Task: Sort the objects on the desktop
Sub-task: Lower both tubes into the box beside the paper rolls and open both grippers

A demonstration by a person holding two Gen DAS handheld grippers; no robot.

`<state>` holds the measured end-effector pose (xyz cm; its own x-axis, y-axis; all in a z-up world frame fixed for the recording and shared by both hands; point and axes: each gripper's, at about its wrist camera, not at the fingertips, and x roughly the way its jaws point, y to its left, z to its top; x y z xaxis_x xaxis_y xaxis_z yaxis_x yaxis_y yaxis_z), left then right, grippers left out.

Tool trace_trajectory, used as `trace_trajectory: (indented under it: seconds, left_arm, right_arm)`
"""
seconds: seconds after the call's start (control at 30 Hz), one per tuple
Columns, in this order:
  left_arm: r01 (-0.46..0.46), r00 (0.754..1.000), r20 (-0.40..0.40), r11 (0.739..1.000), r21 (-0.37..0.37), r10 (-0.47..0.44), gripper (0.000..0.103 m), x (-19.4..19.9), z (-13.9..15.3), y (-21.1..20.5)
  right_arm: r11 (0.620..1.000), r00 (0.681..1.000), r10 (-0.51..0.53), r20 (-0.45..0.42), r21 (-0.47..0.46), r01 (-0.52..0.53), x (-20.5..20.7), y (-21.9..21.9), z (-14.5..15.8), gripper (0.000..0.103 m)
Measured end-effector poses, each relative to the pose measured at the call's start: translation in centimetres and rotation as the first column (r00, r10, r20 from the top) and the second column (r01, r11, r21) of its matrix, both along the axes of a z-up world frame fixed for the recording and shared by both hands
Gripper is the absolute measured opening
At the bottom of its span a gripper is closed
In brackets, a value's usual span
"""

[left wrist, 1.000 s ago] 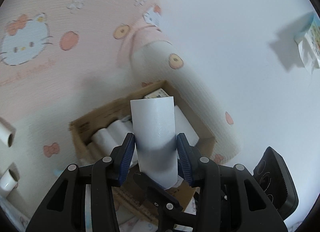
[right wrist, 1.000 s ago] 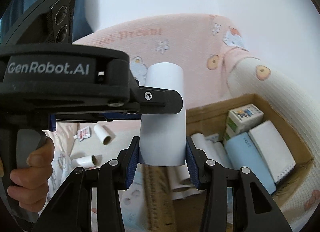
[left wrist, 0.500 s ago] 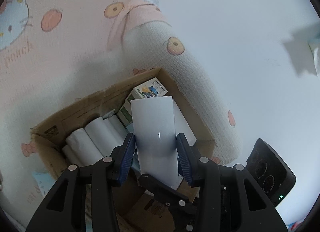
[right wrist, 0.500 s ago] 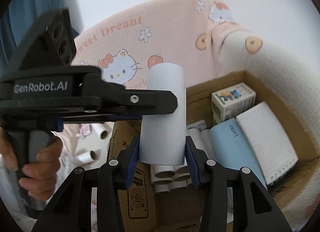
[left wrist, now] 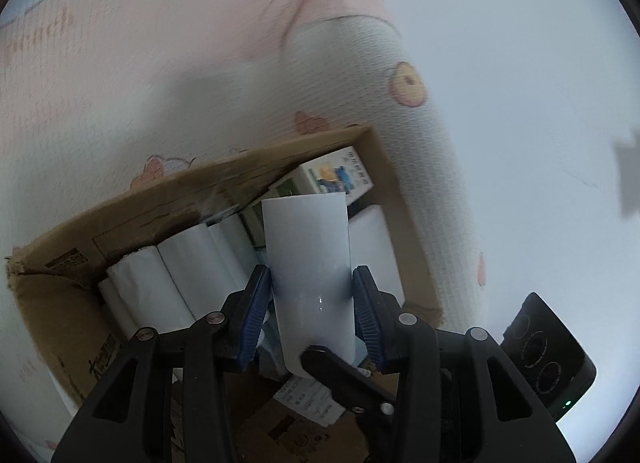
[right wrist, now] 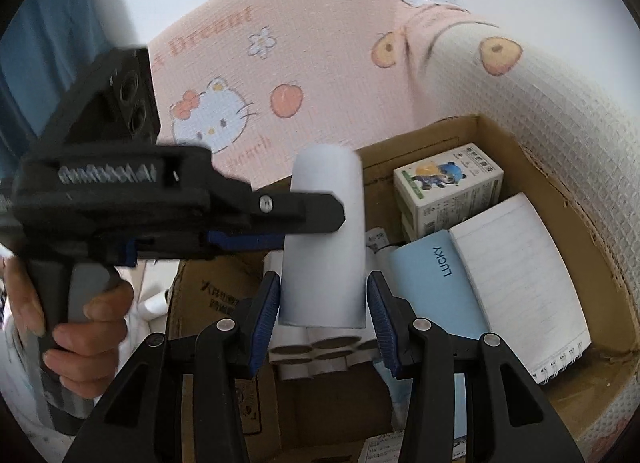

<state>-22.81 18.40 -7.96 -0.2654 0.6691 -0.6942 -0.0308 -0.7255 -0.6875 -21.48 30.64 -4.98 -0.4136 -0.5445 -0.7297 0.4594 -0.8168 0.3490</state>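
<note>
Right wrist view: both grippers, left (right wrist: 316, 219) and right (right wrist: 323, 303), part-open and clamped on one white roll (right wrist: 324, 263) (one at each end), held over the box (right wrist: 568, 199) of stacked rolls (right wrist: 316, 347).

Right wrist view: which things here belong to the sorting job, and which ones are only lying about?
Job:
- roll, gripped by left gripper and right gripper
- box
- in the box: stacked rolls, notebook, blue book, small carton

Lying about:
- pink mat behind the box
- blue cloth at far left
</note>
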Motion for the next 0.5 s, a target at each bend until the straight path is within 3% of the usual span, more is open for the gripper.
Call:
trace_trajectory:
  seconds: [0.1,0.27,0.5]
  left_arm:
    - [-0.008,1.000,0.025,1.000,0.014,0.007,0.046,-0.3,-0.8,0.1]
    - [-0.011,0.999,0.035,0.998,-0.058,0.013,0.046,-0.6,-1.3,1.0]
    - [-0.027,0.998,0.062,0.993,-0.113,0.034,0.046,-1.0,-2.2,1.3]
  right_arm:
    - [1.000,1.000,-0.015,0.022,0.007,0.014,-0.4,0.2,-0.3,0.042]
    - [1.000,0.999,0.001,0.043,0.019,-0.002,-1.2,-0.2,-0.8,0.042]
    - [0.994,0.994,0.005,0.107,0.107,-0.016,-3.3,-0.8,-2.8,0.040]
